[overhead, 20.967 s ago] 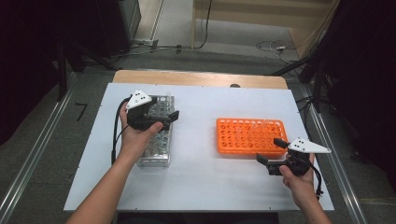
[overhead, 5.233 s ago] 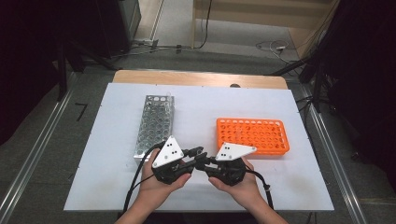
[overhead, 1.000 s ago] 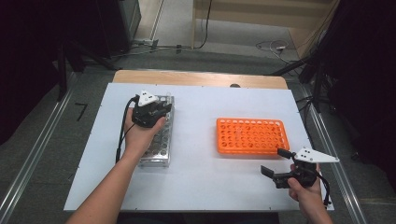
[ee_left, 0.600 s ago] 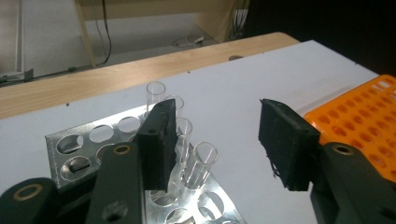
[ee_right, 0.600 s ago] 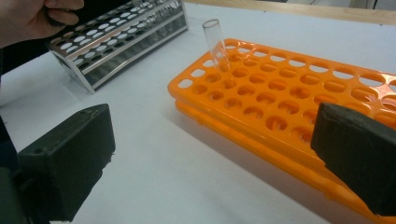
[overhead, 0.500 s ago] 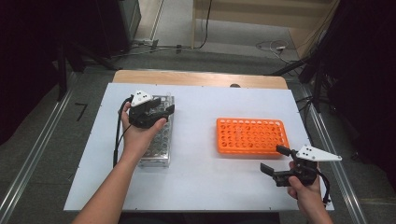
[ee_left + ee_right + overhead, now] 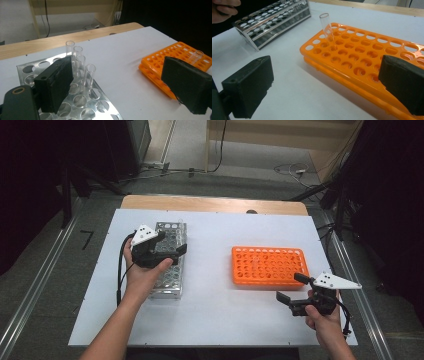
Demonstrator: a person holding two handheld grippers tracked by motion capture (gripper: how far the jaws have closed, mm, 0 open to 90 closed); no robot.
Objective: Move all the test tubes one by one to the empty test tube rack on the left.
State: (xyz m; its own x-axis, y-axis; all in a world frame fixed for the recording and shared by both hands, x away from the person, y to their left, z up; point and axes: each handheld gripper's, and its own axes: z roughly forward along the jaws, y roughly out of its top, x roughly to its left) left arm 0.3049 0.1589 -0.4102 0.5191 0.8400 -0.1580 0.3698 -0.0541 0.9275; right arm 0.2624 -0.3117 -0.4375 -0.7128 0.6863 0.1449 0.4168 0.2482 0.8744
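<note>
A metal test-tube rack (image 7: pixel 169 280) stands on the left of the white table. Several clear tubes (image 7: pixel 80 63) stand in a row at its far end. My left gripper (image 7: pixel 172 245) hovers over that rack, close behind the tubes. Its jaws have just been opening, and nothing is between them (image 7: pixel 120 87). The orange rack (image 7: pixel 267 266) lies on the right with one clear tube (image 7: pixel 327 27) upright in a hole. My right gripper (image 7: pixel 291 287) stands open near the orange rack's front right corner, empty (image 7: pixel 327 87).
The white table top (image 7: pixel 215 310) has bare room between the two racks and along the front. A wooden strip (image 7: pixel 215 204) runs along its far edge. A person's hand (image 7: pixel 224 6) appears beside the metal rack (image 7: pixel 272 17). Cables trail from both grippers.
My left gripper has drawn back a little from the rack's far end toward the person, and its jaws have opened. The right gripper has stayed where it was.
</note>
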